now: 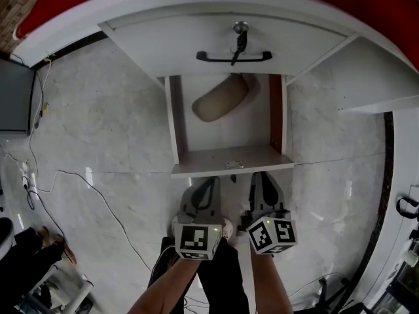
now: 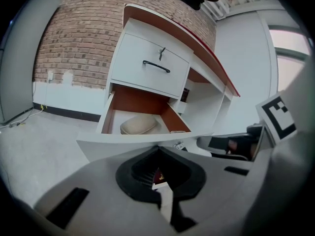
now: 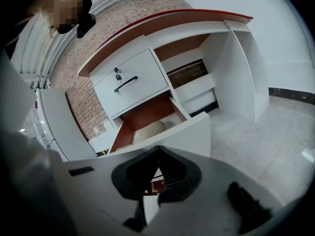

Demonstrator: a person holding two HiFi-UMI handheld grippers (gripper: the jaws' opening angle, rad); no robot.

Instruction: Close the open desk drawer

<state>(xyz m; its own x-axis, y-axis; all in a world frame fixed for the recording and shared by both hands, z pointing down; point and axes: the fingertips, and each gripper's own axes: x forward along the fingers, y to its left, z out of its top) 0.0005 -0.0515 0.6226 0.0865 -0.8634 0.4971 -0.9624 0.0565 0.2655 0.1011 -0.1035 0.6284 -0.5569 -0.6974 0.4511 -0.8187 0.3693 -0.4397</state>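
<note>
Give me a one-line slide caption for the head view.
Left gripper and right gripper, jaws shut, facing the open drawer holding a beige pouch.

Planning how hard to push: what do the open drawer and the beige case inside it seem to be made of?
Open drawer: likely laminated board, smooth matte white front, reddish-brown inner sides. Beige case: probably soft leather or leatherette, rounded with a faint sheen.

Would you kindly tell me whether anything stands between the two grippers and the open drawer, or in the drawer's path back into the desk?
Nothing visible does. The left gripper and right gripper sit close in front of the open drawer, with nothing between. The beige pouch lies inside it, seemingly below the rim.
</note>
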